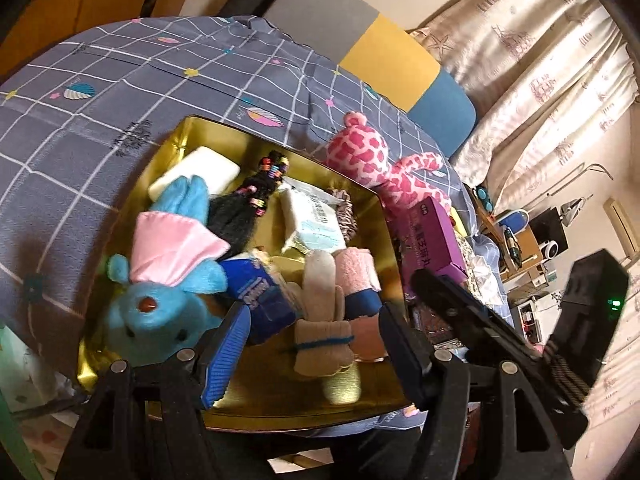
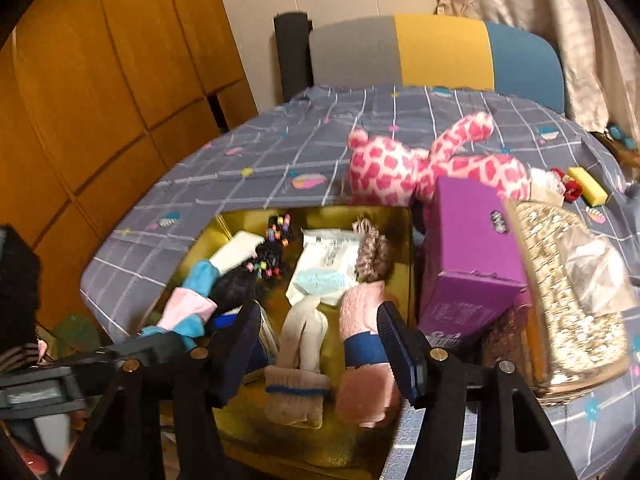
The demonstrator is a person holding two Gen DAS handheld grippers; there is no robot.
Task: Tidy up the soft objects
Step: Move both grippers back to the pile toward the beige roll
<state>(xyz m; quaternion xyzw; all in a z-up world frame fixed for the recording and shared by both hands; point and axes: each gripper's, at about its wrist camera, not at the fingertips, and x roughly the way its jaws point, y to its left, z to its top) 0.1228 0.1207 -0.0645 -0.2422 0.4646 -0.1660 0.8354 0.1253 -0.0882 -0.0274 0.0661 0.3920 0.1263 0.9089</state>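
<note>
A gold tray (image 1: 178, 136) (image 2: 320, 213) on the checked bedspread holds soft items. In it lie a blue plush bunny (image 1: 160, 312) with a pink cloth, a black hairpiece (image 1: 240, 216), a beige sock (image 1: 320, 320) (image 2: 298, 360), a pink towel roll (image 1: 356, 276) (image 2: 360, 344) with a blue band, and a scrunchie (image 2: 370, 252). A pink spotted plush (image 1: 360, 152) (image 2: 400, 168) lies on the bedspread beyond the tray. My left gripper (image 1: 312, 354) hovers open over the sock. Wide open too, my right gripper (image 2: 320, 354) hangs above the sock and the pink roll, which lie loose in the tray.
A purple box (image 2: 468, 256) (image 1: 432, 232) and a glittery gold bag (image 2: 568, 280) crowd the tray's right side. A white block (image 1: 196, 172), a wipes packet (image 2: 328, 264) and a blue tissue pack (image 1: 260, 296) also sit in the tray. Behind are a colour-block headboard (image 2: 440, 48), curtains and a wooden wardrobe (image 2: 100, 80).
</note>
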